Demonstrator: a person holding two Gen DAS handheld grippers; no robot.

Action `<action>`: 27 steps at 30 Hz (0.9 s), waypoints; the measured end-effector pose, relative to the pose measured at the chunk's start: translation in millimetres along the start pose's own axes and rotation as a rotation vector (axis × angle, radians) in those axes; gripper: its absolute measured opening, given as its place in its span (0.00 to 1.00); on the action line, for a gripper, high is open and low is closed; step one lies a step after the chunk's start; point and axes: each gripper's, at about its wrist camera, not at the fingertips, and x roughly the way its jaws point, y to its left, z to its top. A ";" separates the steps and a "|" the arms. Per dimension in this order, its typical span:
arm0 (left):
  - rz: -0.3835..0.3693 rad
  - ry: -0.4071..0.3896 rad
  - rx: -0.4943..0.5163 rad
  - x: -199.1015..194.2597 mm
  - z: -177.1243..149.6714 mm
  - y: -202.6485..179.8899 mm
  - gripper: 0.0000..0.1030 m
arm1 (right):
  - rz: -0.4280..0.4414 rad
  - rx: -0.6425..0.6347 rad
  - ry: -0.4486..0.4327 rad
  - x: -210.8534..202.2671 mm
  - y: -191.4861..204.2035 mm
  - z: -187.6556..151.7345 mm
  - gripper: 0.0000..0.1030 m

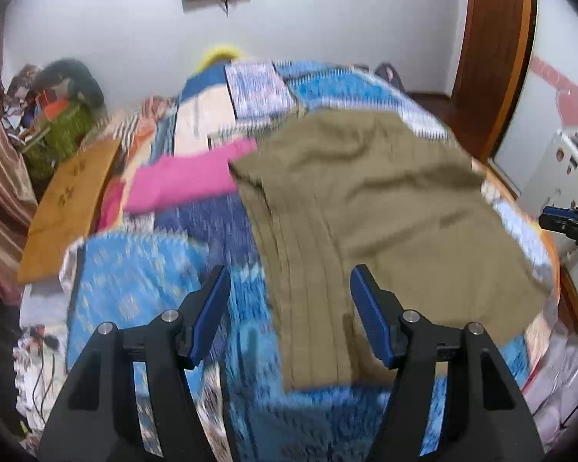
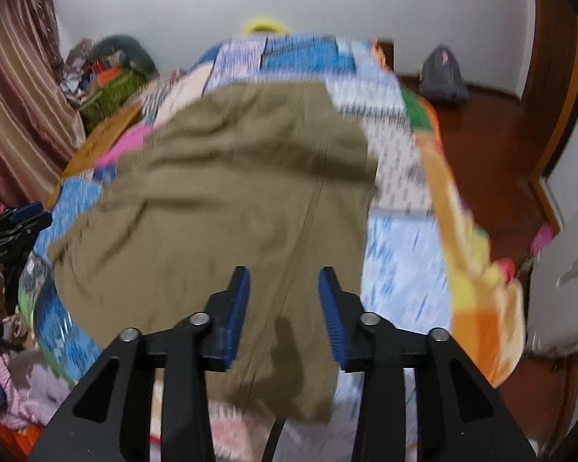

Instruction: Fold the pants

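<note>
Khaki pants lie on the bed, apparently doubled over, beside a pink cloth. Left gripper and right gripper hover released; further folds probably remain.

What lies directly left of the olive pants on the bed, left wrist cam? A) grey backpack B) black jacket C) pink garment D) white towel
C: in the left wrist view a pink garment lies on the patchwork bedspread, its end meeting the left edge of the olive pants. Both grippers hang open above the bed, holding nothing.
</note>
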 end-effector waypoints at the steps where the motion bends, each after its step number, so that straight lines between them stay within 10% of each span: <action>1: -0.001 -0.012 -0.002 0.2 8.0 2.4 0.65 | -0.008 -0.010 -0.022 -0.6 -0.1 9.1 0.41; 13: 0.032 -0.017 -0.075 83.8 96.3 51.3 0.68 | -0.089 -0.097 -0.194 29.8 -0.6 101.6 0.55; 27: 0.003 0.150 -0.108 226.5 119.1 94.7 0.68 | -0.070 -0.139 -0.082 161.3 -28.7 173.5 0.55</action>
